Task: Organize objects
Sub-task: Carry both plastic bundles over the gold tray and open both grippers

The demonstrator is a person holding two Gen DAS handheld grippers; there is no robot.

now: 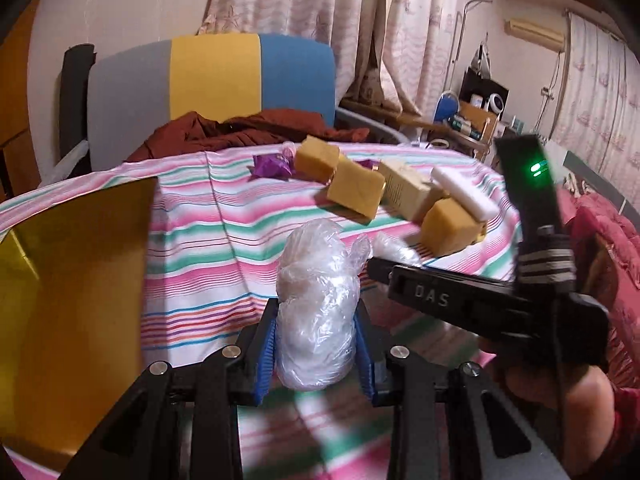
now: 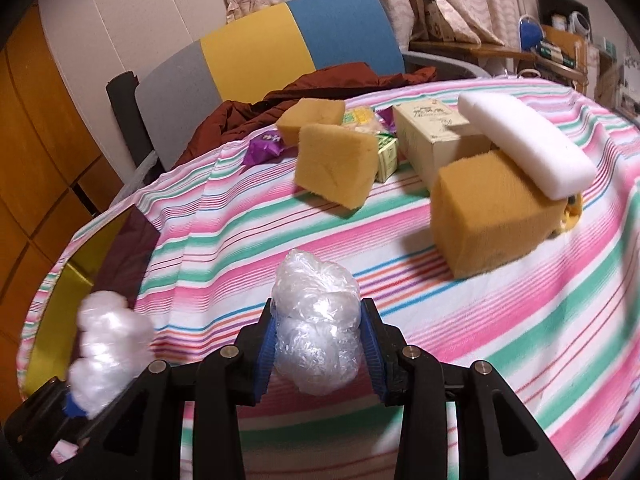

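My left gripper [image 1: 318, 320] is shut on a crumpled clear plastic bundle [image 1: 316, 312], its blue pads pressing both sides. My right gripper [image 2: 318, 312] is shut on a second clear plastic bundle [image 2: 316, 332] the same way. Both hover over the striped tablecloth [image 2: 440, 320]. In the left wrist view the right gripper [image 1: 378, 266] reaches in from the right with its bundle [image 1: 394, 246] at the tip. In the right wrist view the left gripper [image 2: 74, 402] shows at lower left with its bundle [image 2: 106, 344]. An open yellow box [image 1: 80, 280] stands at the table's left edge.
Further back on the cloth lie three yellow sponges [image 2: 336, 162], a white foam block [image 2: 524, 140] resting on one of them, a cream carton [image 2: 424, 132] and a purple wrapper [image 2: 266, 146]. A brown garment [image 1: 240, 132] and a grey, yellow and blue chair back [image 1: 216, 80] stand behind.
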